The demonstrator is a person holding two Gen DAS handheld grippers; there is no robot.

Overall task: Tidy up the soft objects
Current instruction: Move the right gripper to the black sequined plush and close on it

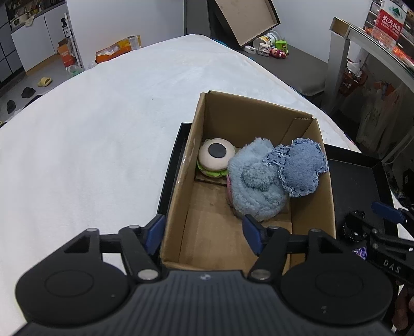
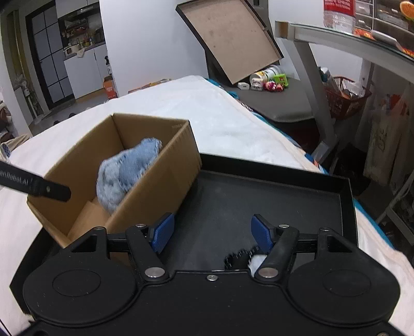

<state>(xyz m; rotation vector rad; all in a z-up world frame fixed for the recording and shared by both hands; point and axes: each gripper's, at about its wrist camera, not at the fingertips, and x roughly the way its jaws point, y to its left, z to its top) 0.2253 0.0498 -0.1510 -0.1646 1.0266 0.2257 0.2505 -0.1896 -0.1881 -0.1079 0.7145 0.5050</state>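
A cardboard box (image 1: 326,196) stands in a black tray (image 1: 362,178) on a white bed. Inside it lie a burger plush (image 1: 216,160) at the far left, a fluffy light-blue plush (image 1: 253,186) and a darker blue paw-shaped plush (image 1: 301,168) leaning on the right wall. My left gripper (image 1: 204,232) is open and empty, over the box's near end. My right gripper (image 2: 212,232) is open and empty above the bare tray floor (image 2: 258,196), right of the box (image 2: 155,186). The blue plush (image 2: 124,175) shows there too. A small black toothed object (image 2: 236,259) lies under the right gripper.
The white bed (image 1: 103,129) spreads left and behind the tray. A grey bench with cans and small toys (image 1: 274,49) and a tilted box lid (image 1: 245,18) stand at the far end. A glass-topped table (image 2: 336,36) and a red basket (image 2: 344,95) are on the right.
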